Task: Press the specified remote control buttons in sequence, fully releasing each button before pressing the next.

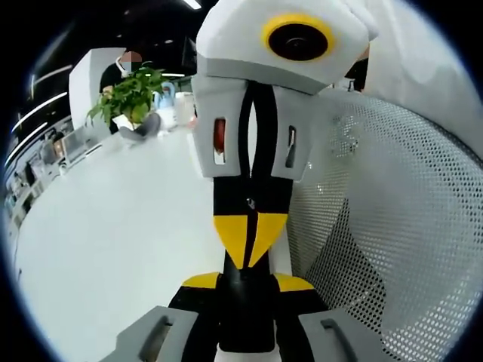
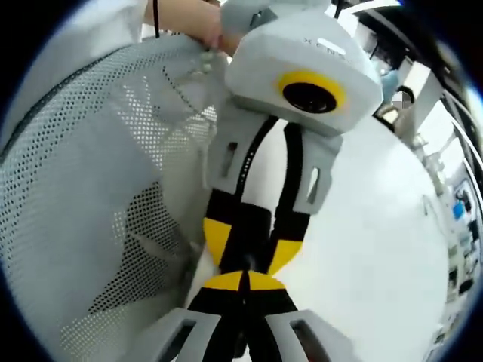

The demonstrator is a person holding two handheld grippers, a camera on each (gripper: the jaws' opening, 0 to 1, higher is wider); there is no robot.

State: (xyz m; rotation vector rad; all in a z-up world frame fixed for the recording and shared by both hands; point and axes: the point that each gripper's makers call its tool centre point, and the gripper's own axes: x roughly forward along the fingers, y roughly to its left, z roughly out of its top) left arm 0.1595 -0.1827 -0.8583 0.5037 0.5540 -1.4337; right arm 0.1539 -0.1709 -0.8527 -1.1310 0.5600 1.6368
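Note:
The two grippers face each other tip to tip. In the left gripper view my left gripper rises from the bottom, its yellow-tipped jaws a little apart. The right gripper comes down from the top, its yellow tips pressed together into a point that sits between them. In the right gripper view my right gripper is shut with nothing in it. The left gripper hangs above it, its yellow tips on either side. Whether the tips touch I cannot tell.
A white perforated mesh chair back curves close along one side, also the mesh chair back. A white table spreads behind, with a potted green plant at its far end. A person's hand holds the left gripper from above.

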